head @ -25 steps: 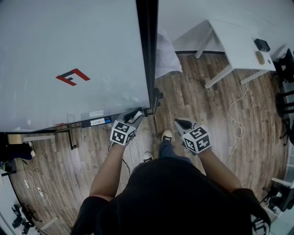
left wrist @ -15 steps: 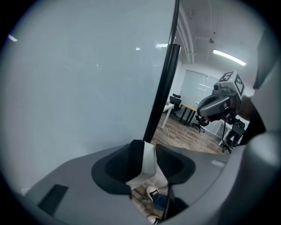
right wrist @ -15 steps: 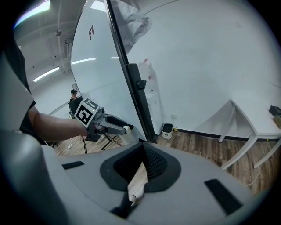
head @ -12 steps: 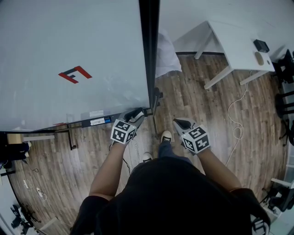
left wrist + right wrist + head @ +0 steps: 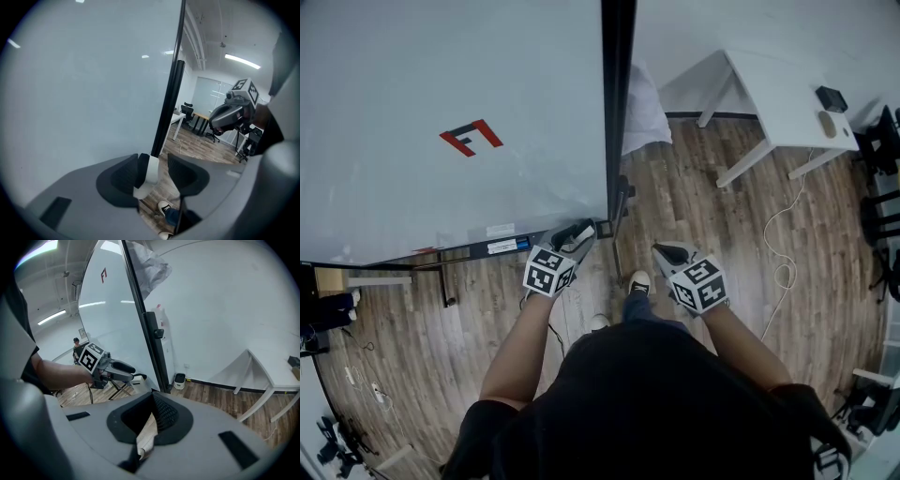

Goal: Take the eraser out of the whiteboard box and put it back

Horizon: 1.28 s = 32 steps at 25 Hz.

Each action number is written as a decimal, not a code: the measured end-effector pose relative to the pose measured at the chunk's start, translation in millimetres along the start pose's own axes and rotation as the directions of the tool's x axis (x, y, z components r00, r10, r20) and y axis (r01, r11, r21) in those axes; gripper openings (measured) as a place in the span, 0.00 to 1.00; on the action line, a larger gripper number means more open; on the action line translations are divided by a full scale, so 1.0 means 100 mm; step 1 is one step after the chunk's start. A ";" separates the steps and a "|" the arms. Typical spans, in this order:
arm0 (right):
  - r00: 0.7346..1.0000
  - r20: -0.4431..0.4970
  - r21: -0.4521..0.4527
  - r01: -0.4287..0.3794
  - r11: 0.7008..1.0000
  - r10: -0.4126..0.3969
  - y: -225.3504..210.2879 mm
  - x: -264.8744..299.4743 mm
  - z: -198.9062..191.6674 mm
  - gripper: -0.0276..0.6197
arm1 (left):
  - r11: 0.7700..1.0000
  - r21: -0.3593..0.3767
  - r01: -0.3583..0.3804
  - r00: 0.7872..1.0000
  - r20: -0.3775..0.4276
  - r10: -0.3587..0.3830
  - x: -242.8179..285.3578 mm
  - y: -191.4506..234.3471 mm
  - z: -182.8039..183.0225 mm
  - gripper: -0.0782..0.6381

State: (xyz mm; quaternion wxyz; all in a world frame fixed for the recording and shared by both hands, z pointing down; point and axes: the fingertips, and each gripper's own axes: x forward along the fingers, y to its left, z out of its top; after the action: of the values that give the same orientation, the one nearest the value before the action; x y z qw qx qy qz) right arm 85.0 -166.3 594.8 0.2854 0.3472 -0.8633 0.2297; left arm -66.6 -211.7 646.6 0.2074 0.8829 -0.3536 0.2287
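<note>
While the person is standing right up against the big glossy white whiteboard (image 5: 441,112) in the head view, the left claw (image 5: 578,232) is poking at the board's bottom right corner, just where the dark narrow ledge (image 5: 455,254) under the board is ending. The right claw (image 5: 667,251) is hanging well apart over the wood-plank floor (image 5: 703,197), taking no part.

Switching to the left gripper view: the jaws are standing wide, having just been opening, and the slim white block of an eraser (image 5: 150,169) is sitting upright between them. It is leaning on the left jaw's side, with floor showing through the gap to the right jaw, so nothing is squeezing it. This is looking like the let-go of the put-back.

Over to the right gripper view: this claw's tips are meeting, gripping nothing I can make out. Across the way the left claw is reaching over a small white boxy holder (image 5: 136,379) beside the board's black upright frame (image 5: 140,310), probably the whiteboard box.

For a clean finish, the left claw is wanting a straight pull back along its own line, jaws wide, easing off the left side first so that jaw is not dragging the eraser out.
</note>
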 end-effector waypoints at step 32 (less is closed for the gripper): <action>0.998 0.058 -0.015 -0.011 1.000 0.012 0.63 -0.06 0.04 0.03 | 1.000 -0.013 -0.016 0.999 0.030 0.016 -0.91 -0.10 -0.37 0.39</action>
State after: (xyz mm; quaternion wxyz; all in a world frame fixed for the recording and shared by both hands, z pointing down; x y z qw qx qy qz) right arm 41.4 -124.7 575.6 0.2616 0.3467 -0.8748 0.2148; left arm -128.1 -137.4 624.3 0.2059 0.8820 -0.3653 0.2150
